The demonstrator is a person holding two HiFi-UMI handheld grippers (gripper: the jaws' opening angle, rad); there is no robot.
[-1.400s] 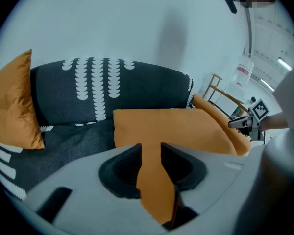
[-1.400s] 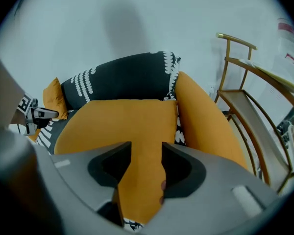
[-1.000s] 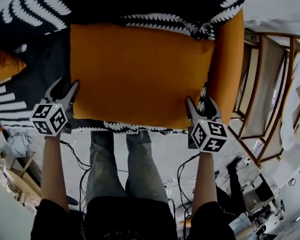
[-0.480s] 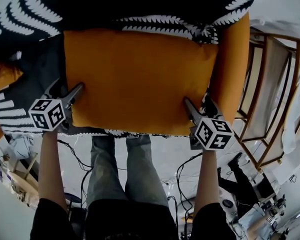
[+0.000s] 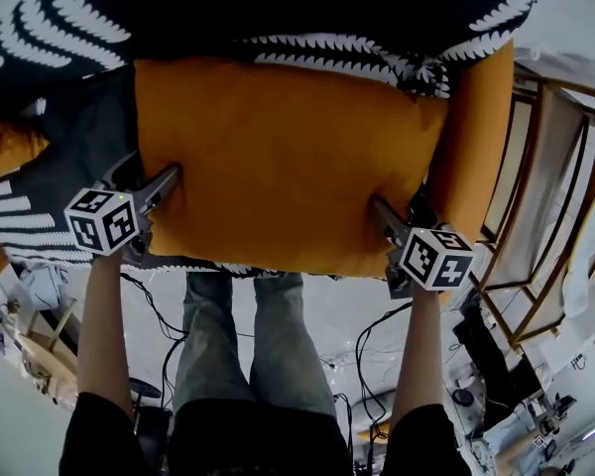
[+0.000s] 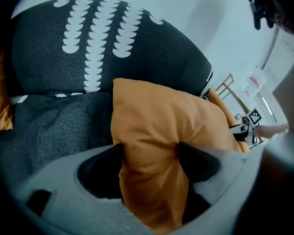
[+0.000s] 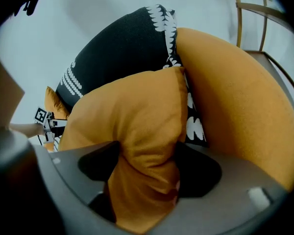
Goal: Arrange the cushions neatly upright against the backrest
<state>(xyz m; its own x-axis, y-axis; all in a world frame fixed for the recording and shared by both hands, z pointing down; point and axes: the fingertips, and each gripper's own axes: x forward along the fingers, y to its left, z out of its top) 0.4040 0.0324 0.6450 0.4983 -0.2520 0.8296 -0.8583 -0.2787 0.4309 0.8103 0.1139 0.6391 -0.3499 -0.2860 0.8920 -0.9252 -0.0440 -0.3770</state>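
Orange cushion [image 5: 288, 167], large and plain, is held at its two lower corners by a pair of handheld tongs. The left tongs [image 5: 157, 181] straddle the cushion's lower left corner. In the left gripper view, the left tongs [image 6: 149, 160] stand wide, and the bunched orange fabric fills the whole gap, pinched in between both pads. The right tongs [image 5: 392, 211] grip the lower right corner the same way. In the right gripper view, the right tongs [image 7: 147, 160] are also wide apart, with the fabric squeezed narrow between the pads and bulging above and below them. Each pair of tongs carries a black-and-white marker cube, one on the left [image 5: 103, 219] and one on the right [image 5: 436, 257], and a bare forearm reaches up to each from the bottom of the head view.

The cushion sits on a sofa seat [image 5: 79, 167] covered in dark cloth. Its lower edge lies near the seat's front edge, and its top edge reaches the backrest [image 5: 278, 3], which is black with rows of white leaf-like marks. At the sofa's right end, touching the cushion's right side, stands a tall orange padded shape [image 5: 481, 137]; whether it is a cushion or an armrest is unclear. Another orange cushion [image 5: 5, 147] shows at the sofa's left end. A wooden rack [image 5: 545, 216] stands just beyond the right end. Below the seat's front edge are the person's legs [image 5: 228, 335] and cables [image 5: 367, 355] on the floor.
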